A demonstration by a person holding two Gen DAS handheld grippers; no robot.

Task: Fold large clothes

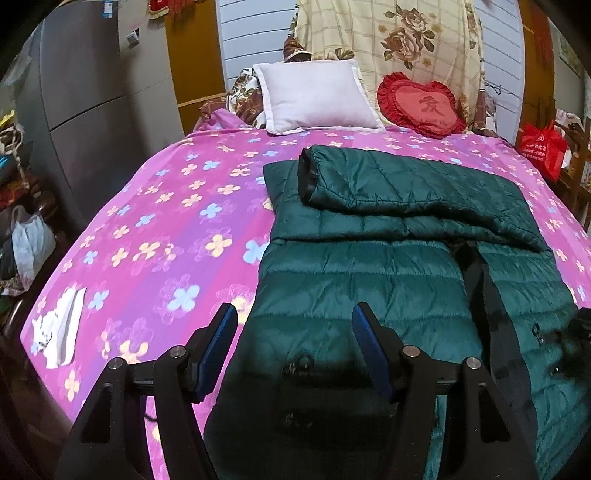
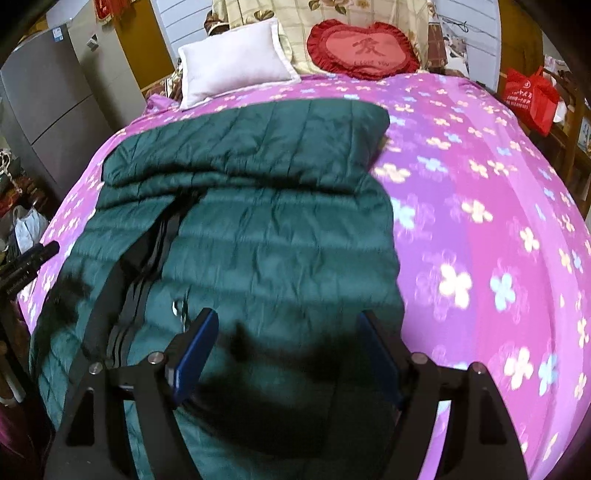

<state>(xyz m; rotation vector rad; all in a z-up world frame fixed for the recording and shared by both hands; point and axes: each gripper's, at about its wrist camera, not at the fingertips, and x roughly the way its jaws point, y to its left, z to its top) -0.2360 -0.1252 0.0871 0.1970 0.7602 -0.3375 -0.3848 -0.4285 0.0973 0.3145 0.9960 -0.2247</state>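
Note:
A dark green quilted jacket (image 1: 369, 266) lies flat on the pink flowered bedsheet (image 1: 166, 221). A sleeve is folded across its upper part, and a black zipper band (image 2: 147, 266) runs down its middle. My left gripper (image 1: 295, 314) hovers open over the jacket's near left edge, with only cloth below its blue pads (image 1: 225, 332). In the right wrist view the jacket (image 2: 277, 221) fills the left half of the bed. My right gripper (image 2: 288, 319) stands wide open above the jacket's near right part, next to a metal zipper pull (image 2: 180, 308). Neither gripper holds anything.
At the head of the bed lie a white pillow (image 1: 314, 96) and a red heart cushion (image 1: 421, 103), with a flowered quilt (image 1: 399, 33) behind. A white folded cloth (image 1: 59, 328) sits near the bed's left edge. A grey cabinet (image 1: 85, 92) stands at the left and a red bag (image 1: 543, 147) at the right.

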